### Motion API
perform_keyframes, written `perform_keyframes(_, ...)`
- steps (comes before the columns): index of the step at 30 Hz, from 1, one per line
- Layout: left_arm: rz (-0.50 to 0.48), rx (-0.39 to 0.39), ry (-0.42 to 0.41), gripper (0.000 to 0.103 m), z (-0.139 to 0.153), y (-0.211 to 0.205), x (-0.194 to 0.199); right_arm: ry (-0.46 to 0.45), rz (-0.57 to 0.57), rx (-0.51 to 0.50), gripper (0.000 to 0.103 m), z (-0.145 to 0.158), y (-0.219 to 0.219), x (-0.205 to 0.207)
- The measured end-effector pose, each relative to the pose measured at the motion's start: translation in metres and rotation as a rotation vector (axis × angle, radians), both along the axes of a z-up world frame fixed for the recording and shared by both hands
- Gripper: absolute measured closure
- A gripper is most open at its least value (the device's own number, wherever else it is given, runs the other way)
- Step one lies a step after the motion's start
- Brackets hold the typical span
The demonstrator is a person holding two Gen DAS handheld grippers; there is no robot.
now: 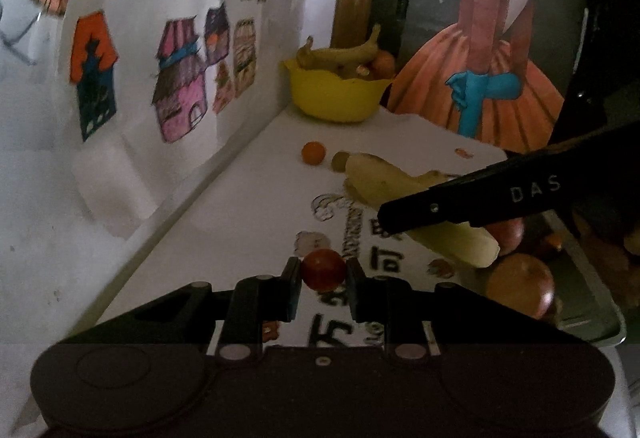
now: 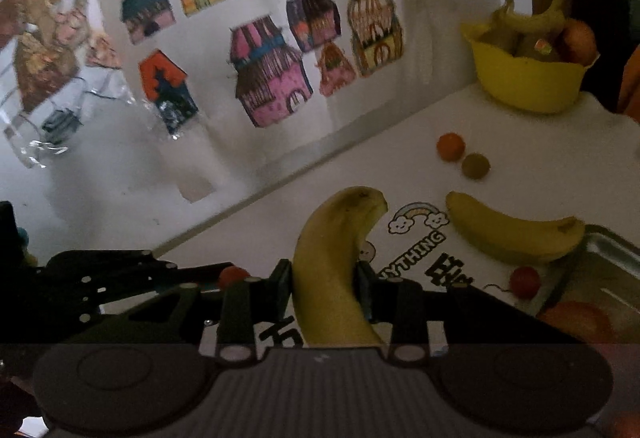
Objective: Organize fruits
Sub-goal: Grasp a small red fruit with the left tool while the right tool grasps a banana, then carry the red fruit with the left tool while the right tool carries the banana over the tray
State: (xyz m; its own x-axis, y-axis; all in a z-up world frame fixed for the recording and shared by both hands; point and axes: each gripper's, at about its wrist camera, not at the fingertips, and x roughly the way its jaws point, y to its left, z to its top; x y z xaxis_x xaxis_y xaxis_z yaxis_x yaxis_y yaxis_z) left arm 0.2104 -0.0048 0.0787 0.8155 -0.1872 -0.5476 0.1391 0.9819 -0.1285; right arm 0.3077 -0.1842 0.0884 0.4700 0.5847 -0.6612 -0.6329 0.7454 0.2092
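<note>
My left gripper (image 1: 323, 272) is shut on a small red round fruit (image 1: 323, 269) just above the white table. My right gripper (image 2: 323, 288) is shut on a yellow banana (image 2: 332, 262) and holds it over the table; that banana (image 1: 452, 234) and the right gripper's finger (image 1: 460, 206) show in the left wrist view. A second banana (image 2: 512, 234) lies by the metal tray (image 2: 612, 266). A small orange fruit (image 2: 451, 146) and a green one (image 2: 475, 165) lie further back. The yellow bowl (image 2: 528, 82) holds bananas and an orange.
A wall with house drawings (image 2: 272, 78) runs along the left of the table. The tray (image 1: 600, 302) at the right holds apples (image 1: 520, 290). Another small red fruit (image 2: 525, 281) lies beside the tray. A picture of a dress (image 1: 488, 58) stands behind the bowl.
</note>
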Motion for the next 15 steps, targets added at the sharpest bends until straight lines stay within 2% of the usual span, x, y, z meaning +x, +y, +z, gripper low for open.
perform_keyframes(7, -0.04, -0.03, -0.048, 0.078, 0.022, -0.033, 0.001, -0.064, -0.066, 0.026, 0.065, 0.026, -0.046, -0.016)
perform_keyframes(15, -0.119, -0.077, -0.07, 0.078, 0.033, -0.09, 0.023, -0.09, -0.227, 0.026, 0.065, 0.027, -0.124, -0.02)
